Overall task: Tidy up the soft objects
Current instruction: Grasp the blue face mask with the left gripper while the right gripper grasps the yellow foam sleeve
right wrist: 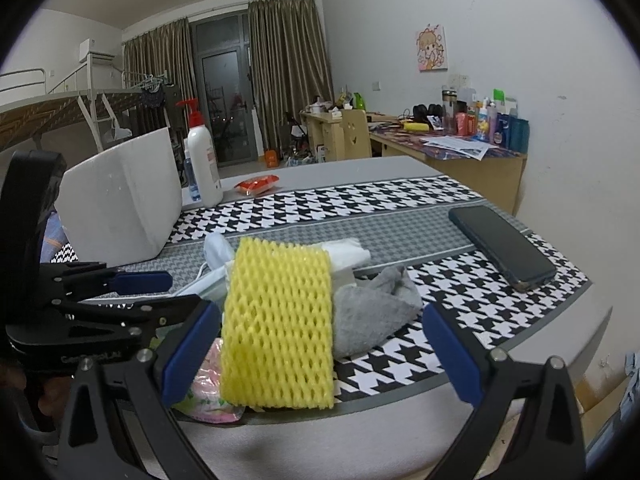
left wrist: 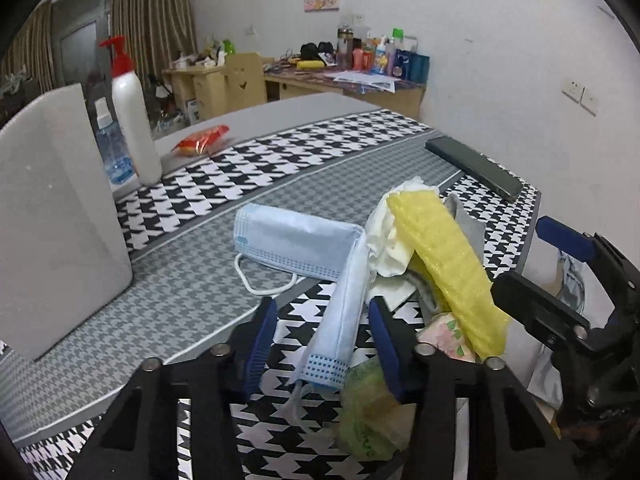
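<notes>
A pile of soft things lies on the houndstooth table cloth (left wrist: 320, 148). A blue face mask (left wrist: 296, 244) is bent, with one end hanging between the open fingers of my left gripper (left wrist: 324, 344). A yellow foam net (left wrist: 448, 268) leans on white tissue (left wrist: 388, 240), a grey cloth (right wrist: 372, 312), a pink flowered packet (left wrist: 448, 332) and a green packet (left wrist: 368, 408). In the right wrist view the yellow foam net (right wrist: 280, 328) lies between the wide-open fingers of my right gripper (right wrist: 316, 356), untouched. The right gripper also shows in the left wrist view (left wrist: 556, 280).
A white box (left wrist: 52, 216) stands at the left. A white pump bottle (left wrist: 132, 120), a water bottle (left wrist: 112, 148) and a red snack packet (left wrist: 202, 141) stand behind. A dark phone (right wrist: 504, 246) lies at the right near the table edge.
</notes>
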Available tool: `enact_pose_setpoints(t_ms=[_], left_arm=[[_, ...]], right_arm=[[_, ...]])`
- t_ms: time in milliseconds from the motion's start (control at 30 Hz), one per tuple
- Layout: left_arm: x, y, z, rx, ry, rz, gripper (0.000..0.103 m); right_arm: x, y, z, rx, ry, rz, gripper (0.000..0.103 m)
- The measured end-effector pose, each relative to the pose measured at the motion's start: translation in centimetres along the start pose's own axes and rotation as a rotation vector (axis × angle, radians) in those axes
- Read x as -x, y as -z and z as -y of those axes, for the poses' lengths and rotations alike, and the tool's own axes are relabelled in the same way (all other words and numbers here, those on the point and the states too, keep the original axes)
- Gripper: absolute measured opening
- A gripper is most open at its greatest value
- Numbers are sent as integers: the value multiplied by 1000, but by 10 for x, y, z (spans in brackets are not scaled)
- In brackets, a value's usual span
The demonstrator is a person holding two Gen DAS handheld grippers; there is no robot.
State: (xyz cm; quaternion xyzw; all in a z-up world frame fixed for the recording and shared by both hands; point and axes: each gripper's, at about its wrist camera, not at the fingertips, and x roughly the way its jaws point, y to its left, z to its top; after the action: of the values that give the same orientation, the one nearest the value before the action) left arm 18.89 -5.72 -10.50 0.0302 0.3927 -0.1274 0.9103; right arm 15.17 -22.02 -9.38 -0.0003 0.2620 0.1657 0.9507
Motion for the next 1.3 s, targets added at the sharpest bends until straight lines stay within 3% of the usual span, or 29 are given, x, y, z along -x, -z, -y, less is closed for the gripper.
enact_pose_setpoints(t_ms=[100,333,533,767,1000,1167,1300], left_arm=[[-3,0,1,4,19,-5,29],[-5,-2,-3,42,30,-2,12],[7,-1,-7,61,35,41,11],[23,4,-12,72,15,74,11],[37,7,-10,53,4,118,11],[44,10,-11,53,5,140,11],[46,14,-12,53,2,152,11]], right_arm=[[1,1,1,-3,-8,1,102],[-1,5,-7,17,-31,-18,102],[-1,5,-16,41,-53,-20,102],[-7,6,-25,77,-88,-51,89],[-10,10,-27,80,-72,-72,84],[-17,13,-27,75,-75,-121,62],[-19,15,-26,63,-81,-144,53]])
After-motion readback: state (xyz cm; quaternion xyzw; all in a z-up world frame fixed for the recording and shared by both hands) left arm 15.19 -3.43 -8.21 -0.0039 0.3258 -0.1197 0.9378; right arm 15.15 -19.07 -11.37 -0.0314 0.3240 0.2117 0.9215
